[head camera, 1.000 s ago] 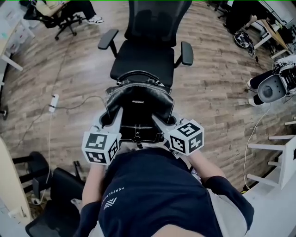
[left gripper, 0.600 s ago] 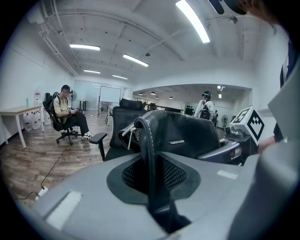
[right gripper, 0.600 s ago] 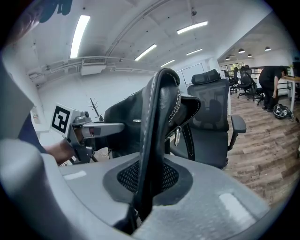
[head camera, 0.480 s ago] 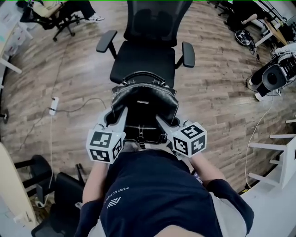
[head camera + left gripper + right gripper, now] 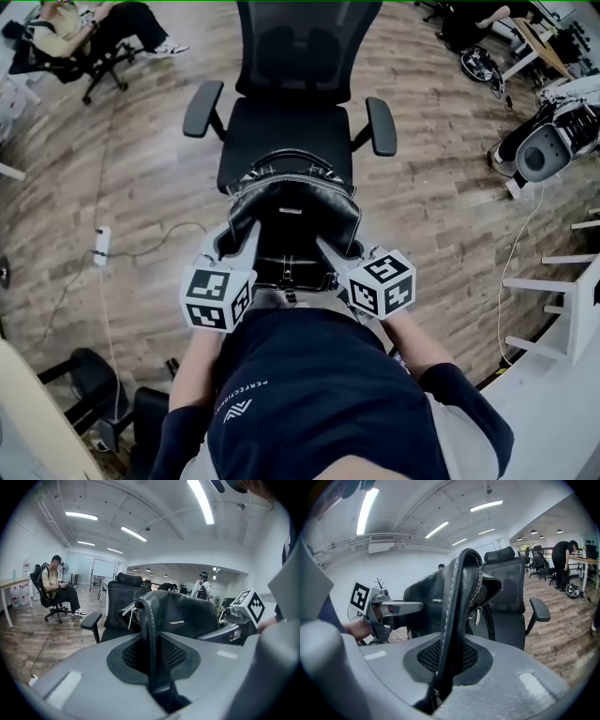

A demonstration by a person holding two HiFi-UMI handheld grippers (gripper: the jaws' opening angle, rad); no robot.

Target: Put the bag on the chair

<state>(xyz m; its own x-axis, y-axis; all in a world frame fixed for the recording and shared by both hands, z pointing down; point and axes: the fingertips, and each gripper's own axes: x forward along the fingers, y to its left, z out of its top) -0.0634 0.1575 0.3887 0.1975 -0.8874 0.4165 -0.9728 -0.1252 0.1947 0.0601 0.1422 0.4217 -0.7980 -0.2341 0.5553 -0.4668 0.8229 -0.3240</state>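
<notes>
A black leather bag [image 5: 292, 220] with curved handles hangs in the air between my two grippers, its far end over the front edge of the black office chair [image 5: 286, 131]. My left gripper [image 5: 236, 246] is shut on the bag's left edge [image 5: 151, 634], which runs as a stitched strip between the jaws. My right gripper [image 5: 336, 251] is shut on the bag's right edge [image 5: 451, 620] in the same way. The chair's seat [image 5: 281, 127] faces me with an armrest on each side, and its mesh back [image 5: 123, 599] rises behind the bag.
A white power strip [image 5: 100, 246] with a cable lies on the wooden floor to the left. Black chair bases [image 5: 89, 380] stand at lower left. A seated person [image 5: 58, 590] is far left, white shelving [image 5: 572, 309] at the right, another person [image 5: 563, 559] standing far right.
Both grippers have carried the bag forward toward the chair; the chair now sits nearer and more centred in the head view, and the bag's far end overlaps the seat's front edge.
</notes>
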